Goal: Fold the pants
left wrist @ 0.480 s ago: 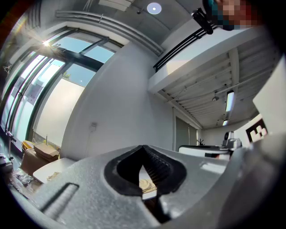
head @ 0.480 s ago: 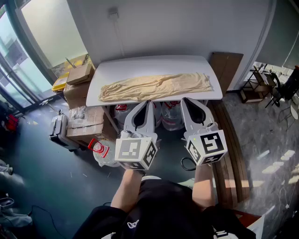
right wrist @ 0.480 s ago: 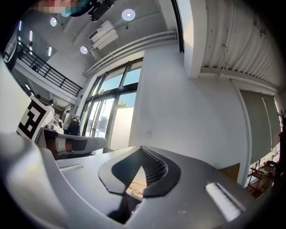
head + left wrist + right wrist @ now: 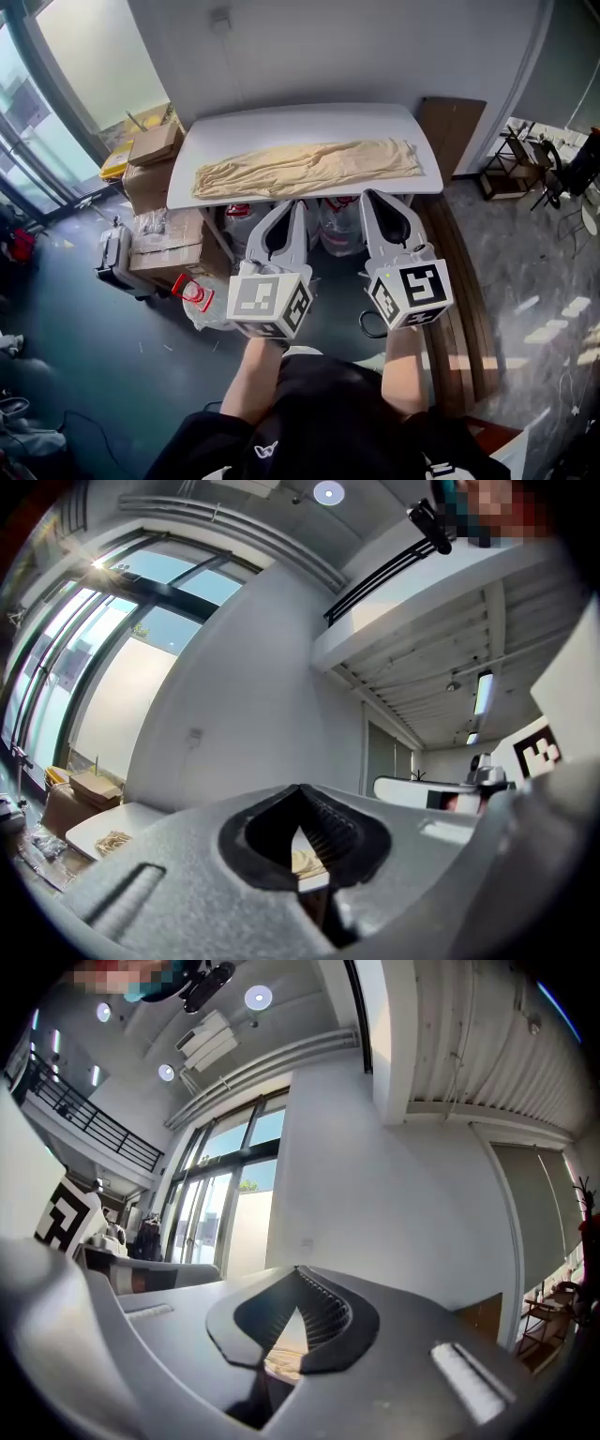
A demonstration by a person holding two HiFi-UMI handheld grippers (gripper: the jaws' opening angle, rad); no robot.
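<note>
You're at the approach step. The pants (image 4: 309,167) lie flat along the near half of the white table (image 4: 300,120), and no fold shows in them yet. Your left gripper (image 4: 298,206) and right gripper (image 4: 367,199) hang side by side short of the table's near edge, well apart from the cloth. Both have their jaws closed tip to tip with nothing between them; only the ribbed pads face each other across the small hollow behind the tips.

The next move, as I judge it, is to bring both grippers over the table, spread the jaws, and pinch one end of the pants at two spots, so that end lifts evenly and can be carried across to the other.

The cloth is pale beige, thin and limp, with long wrinkles along its length — expect it to sag and drag rather than hold a crease. The right end looks wider, likely the waist. The tabletop is smooth, glossy and round-cornered, so the fabric may slide. Cardboard boxes (image 4: 155,145) stand to the left, and water jugs (image 4: 342,227) sit under the table.
</note>
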